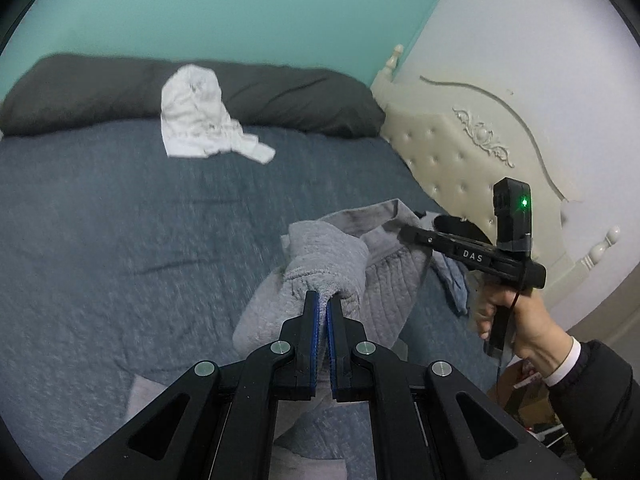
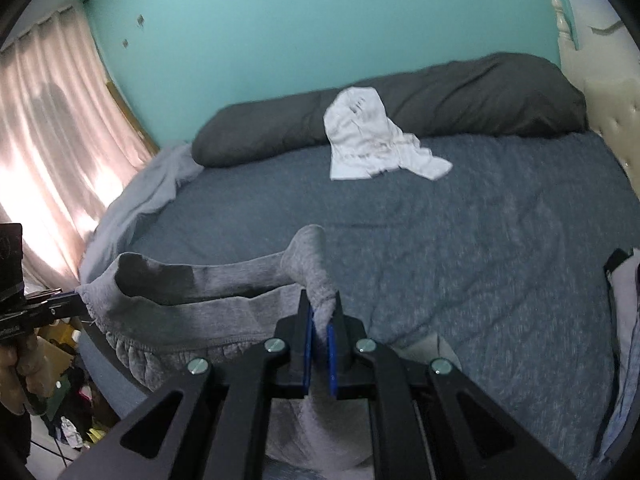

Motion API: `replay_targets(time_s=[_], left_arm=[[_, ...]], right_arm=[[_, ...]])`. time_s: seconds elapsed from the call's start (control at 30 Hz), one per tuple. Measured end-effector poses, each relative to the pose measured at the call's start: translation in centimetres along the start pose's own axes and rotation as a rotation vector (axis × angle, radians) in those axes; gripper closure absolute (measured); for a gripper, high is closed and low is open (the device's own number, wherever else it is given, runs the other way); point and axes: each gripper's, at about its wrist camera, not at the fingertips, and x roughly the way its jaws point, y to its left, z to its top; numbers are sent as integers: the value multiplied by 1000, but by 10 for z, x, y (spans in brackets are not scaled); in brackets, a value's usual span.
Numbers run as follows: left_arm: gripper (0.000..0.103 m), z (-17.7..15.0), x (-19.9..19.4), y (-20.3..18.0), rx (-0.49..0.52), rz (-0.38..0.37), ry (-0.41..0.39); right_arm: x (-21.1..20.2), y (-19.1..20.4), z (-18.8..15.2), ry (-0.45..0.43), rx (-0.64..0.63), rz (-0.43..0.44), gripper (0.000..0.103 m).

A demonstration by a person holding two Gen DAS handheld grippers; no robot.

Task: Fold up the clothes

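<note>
Pinching the grey garment (image 2: 208, 312) at two spots, left gripper (image 1: 323, 300) and right gripper (image 2: 320, 314) hold it stretched just above the bed (image 2: 460, 240), mid-fold I reckon; next wants it laid flat, edges matched.

A: Garment (image 2: 224, 280)? Bedspread (image 2: 480, 240)?
B: Heather grey; mottled slate blue.
A: Pillow (image 2: 460, 96), shirt (image 2: 368, 140), wall (image 2: 300, 20)?
B: Charcoal; white; plain turquoise. Gripper pads (image 2: 307, 332): blue.
</note>
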Motion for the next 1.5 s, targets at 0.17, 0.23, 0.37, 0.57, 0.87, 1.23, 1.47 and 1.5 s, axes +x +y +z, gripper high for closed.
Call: replay_targets(time_s=[0.17,0.23,0.37,0.57,0.87,1.23,1.47,1.5], left_arm=[[99,-23,32,-11,-15,-34,63],[99,-33,41,-17,-19,-49,81],[99,-50,69,-25,-28,-76,119],[99,-57,87,-21,-55,-82,141],[99,-59,83,-5,-78,-59,142],[99,-70,88,1,-101,-63,168],[99,-70,90,5,-110,-59,170],[99,-70,90,6,-111,-59,171]], right_arm=[[21,-26,-21,40,74,-27,97],[25,-36,-31,62,110,-51,94],[31,-57,-53,89,162,-75,93],[29,-89,-76,123,232,-119,92],[24,-103,-87,98,260,-81,91],[31,-102,-88,96,259,-77,91],[30,-99,-90,104,225,-69,91],[29,-99,-89,103,222,-68,91]])
